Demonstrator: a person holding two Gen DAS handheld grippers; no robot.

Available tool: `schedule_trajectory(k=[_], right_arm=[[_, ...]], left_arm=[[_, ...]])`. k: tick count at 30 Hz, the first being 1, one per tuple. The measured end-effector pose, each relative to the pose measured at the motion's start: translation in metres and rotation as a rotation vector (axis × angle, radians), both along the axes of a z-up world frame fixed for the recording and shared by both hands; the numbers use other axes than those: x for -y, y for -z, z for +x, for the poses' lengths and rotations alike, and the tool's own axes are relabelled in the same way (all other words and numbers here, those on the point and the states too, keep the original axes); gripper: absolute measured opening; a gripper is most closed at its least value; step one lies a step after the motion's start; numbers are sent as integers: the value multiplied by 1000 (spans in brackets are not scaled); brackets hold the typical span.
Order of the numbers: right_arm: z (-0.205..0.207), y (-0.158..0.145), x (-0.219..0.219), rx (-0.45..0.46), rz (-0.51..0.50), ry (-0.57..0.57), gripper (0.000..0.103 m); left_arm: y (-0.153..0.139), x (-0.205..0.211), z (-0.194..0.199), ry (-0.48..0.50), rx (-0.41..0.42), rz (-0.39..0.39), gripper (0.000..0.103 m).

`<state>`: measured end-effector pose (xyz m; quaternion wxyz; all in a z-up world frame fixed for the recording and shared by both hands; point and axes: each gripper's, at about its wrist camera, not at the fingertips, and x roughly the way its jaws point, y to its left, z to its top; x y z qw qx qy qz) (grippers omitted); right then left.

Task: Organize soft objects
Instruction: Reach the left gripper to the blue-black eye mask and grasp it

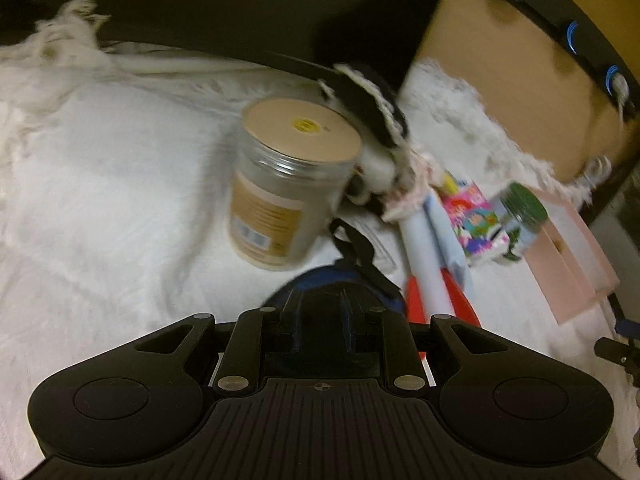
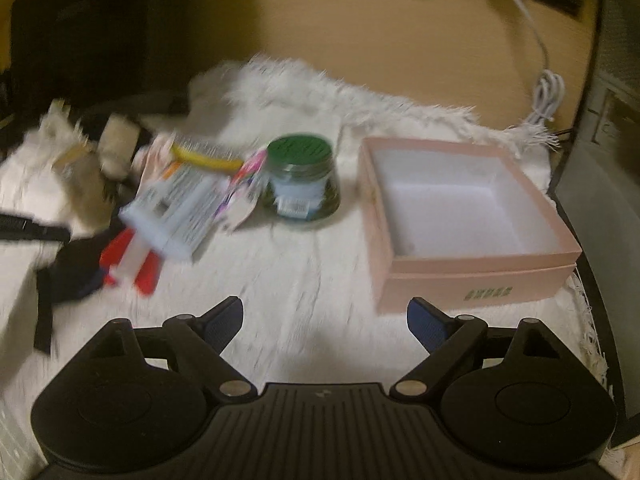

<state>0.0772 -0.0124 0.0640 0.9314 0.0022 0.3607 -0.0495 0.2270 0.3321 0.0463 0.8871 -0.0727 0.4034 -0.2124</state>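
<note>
Transfer of a soft item is judged to be the step in hand. The left hand-held gripper (image 1: 320, 308) is seen with its fingers drawn nearly together on a dark blue and black fabric piece (image 1: 340, 276), whose black strap (image 1: 352, 240) trails forward over the white fringed cloth (image 1: 120, 184) that covers the counter. The right hand-held gripper (image 2: 324, 320) is held with its jaws wide apart and nothing between them, above bare cloth just beside the pink box (image 2: 472, 264).

The pink box stands open and empty, so sorting is judged to be at an early stage. The next move is judged to call for the clamped fabric to be carried across to the box and let go inside it, with care that the trailing strap does not catch on the tan-lidded jar (image 1: 284, 184) or the clutter near it.

The tan-lidded jar and the black and white plush toy (image 1: 372, 120) touching its far side are shown clearly only in the left wrist view. The white interior of the box, the green-lidded jar (image 2: 302, 176) to its left and a white cable (image 2: 544, 96) behind are shown plainly only in the right wrist view. Both views are blurred; small print cannot be read.
</note>
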Motion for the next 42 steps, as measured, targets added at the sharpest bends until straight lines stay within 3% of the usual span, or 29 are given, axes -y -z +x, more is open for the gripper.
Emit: schedule_trajectory(k=[6, 8, 12, 17, 20, 24, 27, 29, 32, 34, 36, 38, 39, 42], right_arm=[[3, 12, -9, -35, -24, -36, 90], [8, 15, -13, -49, -5, -33, 90], [14, 21, -22, -52, 7, -72, 90], [21, 27, -28, -47, 28, -88, 90], [23, 32, -27, -62, 46, -82, 90], [25, 36, -27, -70, 26, -91, 90], [25, 41, -26, -79, 13, -83, 90], [26, 45, -24, -89, 22, -75, 90], [27, 52, -21, -113, 51, -67, 90], [28, 58, -19, -136, 67, -65, 90], [27, 61, -20, -120, 62, -64, 91], [25, 63, -23, -110, 40, -72, 91], [24, 63, -24, -103, 34, -72, 91], [22, 65, -23, -84, 34, -69, 92]], left_arm=[[-12, 3, -22, 12, 141, 25, 22], [-12, 10, -25, 59, 138, 47, 22], [-4, 35, -29, 125, 146, 198, 28], [-1, 57, -44, 276, 189, 241, 33], [12, 72, -41, 364, 105, 238, 31], [1, 61, -47, 283, 204, 236, 31], [-15, 43, -43, 168, 254, 229, 29], [-20, 32, -35, 144, 233, 206, 29], [-12, 33, -25, 194, 170, 265, 30], [-4, 41, -28, 245, 186, 317, 45], [2, 47, -31, 293, 185, 353, 72], [6, 52, -32, 332, 190, 346, 87], [8, 55, -32, 349, 190, 347, 91], [17, 57, -25, 322, 188, 372, 89]])
